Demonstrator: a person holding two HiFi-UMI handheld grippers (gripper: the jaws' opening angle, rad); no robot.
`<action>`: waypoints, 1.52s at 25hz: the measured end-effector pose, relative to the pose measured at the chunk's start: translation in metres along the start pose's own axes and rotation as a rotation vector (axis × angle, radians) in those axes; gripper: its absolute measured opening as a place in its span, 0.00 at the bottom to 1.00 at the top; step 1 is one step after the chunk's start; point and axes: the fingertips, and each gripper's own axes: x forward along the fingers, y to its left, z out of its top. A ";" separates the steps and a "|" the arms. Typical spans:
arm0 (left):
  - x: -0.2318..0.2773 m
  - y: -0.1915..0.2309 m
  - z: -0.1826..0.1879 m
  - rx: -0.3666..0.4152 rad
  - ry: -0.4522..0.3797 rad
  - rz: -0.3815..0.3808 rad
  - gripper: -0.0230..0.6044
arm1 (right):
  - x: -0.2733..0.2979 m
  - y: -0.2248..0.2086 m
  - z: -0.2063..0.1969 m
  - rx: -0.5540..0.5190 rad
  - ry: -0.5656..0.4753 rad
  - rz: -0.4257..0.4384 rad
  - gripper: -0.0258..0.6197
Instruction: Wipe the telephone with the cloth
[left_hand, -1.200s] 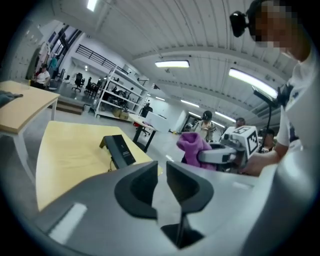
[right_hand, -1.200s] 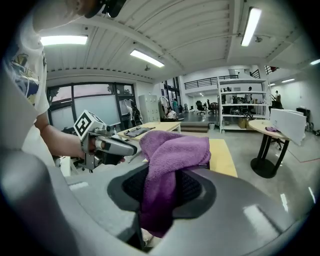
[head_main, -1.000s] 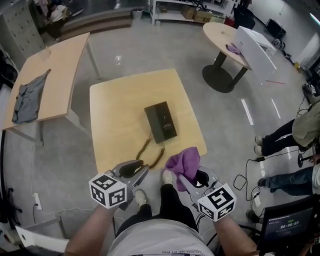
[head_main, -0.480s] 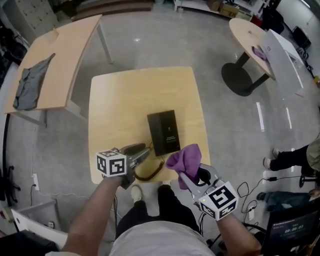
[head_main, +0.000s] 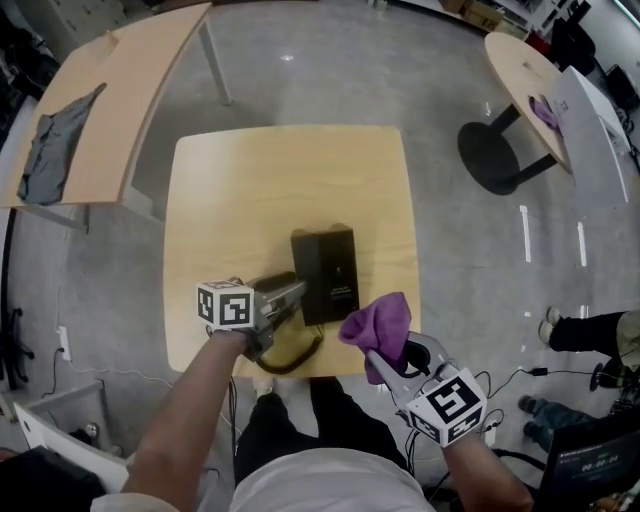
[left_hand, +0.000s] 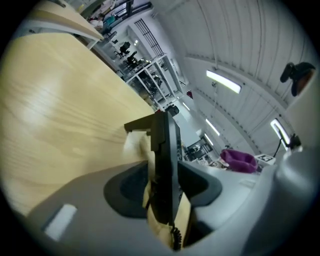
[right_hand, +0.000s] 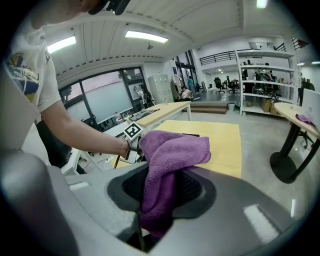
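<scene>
Telephone (head_main: 325, 275) lies flat on the table (head_main: 230, 180), with its left edge between the jaws of the left claw (head_main: 288, 295). Those jaws have just been opening and stand wide, pads clear of it. To its right, near the table's edge, the right claw (head_main: 388, 358) is clamped on the purple cloth (head_main: 378, 322).

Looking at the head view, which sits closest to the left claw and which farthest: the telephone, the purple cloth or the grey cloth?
1. telephone: between the jaws of the left claw, which have just been opening.
2. purple cloth: to the right, held in the right claw.
3. grey cloth: far left, on the neighbouring table.
</scene>
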 end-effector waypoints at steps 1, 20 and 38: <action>0.003 -0.001 0.000 -0.009 0.002 -0.014 0.36 | 0.001 -0.002 -0.001 0.002 0.005 0.004 0.22; 0.008 -0.016 -0.003 -0.007 0.036 -0.049 0.20 | 0.014 -0.009 -0.003 0.045 0.011 0.012 0.22; -0.041 -0.083 0.021 0.049 -0.009 -0.187 0.17 | 0.011 -0.001 0.020 0.041 -0.063 -0.078 0.22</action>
